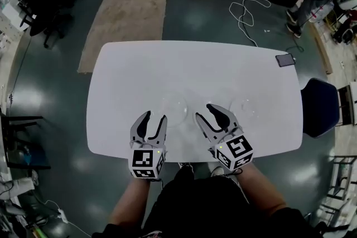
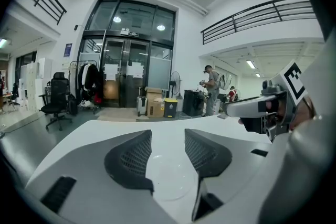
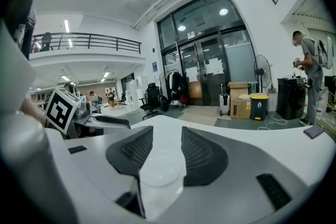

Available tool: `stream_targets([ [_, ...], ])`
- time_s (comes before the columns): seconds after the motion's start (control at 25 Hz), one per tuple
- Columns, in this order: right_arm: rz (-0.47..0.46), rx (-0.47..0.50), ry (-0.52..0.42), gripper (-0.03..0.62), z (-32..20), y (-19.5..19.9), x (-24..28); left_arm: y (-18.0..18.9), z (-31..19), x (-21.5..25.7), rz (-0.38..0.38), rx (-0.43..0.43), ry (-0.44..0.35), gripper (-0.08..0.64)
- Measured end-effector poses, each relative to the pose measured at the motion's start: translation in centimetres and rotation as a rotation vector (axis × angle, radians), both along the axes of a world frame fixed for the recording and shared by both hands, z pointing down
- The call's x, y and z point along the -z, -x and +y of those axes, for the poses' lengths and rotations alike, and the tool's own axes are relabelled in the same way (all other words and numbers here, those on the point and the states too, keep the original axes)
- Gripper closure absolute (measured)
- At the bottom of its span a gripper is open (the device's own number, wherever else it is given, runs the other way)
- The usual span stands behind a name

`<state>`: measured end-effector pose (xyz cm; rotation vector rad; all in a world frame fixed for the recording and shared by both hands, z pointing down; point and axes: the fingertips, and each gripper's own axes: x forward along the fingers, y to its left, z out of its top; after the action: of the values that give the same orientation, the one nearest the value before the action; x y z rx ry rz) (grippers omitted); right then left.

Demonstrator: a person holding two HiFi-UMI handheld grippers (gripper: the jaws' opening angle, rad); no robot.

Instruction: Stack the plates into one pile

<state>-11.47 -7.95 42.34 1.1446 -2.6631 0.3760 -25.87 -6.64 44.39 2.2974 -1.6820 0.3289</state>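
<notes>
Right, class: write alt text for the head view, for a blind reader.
Seen from above, a person holds the left gripper and right gripper, jaws open, over a white table bearing one clear plate and a second plate to its right.

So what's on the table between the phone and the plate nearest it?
Nothing. In the head view, only bare table separates the phone from that plate.

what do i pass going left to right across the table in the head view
left tongs → clear plate → right tongs → second clear plate → phone
</notes>
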Motion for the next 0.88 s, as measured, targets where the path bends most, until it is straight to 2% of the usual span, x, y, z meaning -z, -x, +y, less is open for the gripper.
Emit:
stream_targets([
  [0.32,0.102,0.043,0.092,0.422,-0.2,4.0,-5.2,2.5,-1.0,-3.2,0.015,0.008,0.060,0.357],
  [0.72,0.203,0.111,0.229,0.422,0.6,6.1,-13.1,4.4,-0.9,-7.0,0.008,0.067,0.131,0.357],
  [0.88,0.234,0.108,0.276,0.422,0.9,6.4,-15.6,4.8,-0.5,-8.1,0.003,0.086,0.168,0.357],
])
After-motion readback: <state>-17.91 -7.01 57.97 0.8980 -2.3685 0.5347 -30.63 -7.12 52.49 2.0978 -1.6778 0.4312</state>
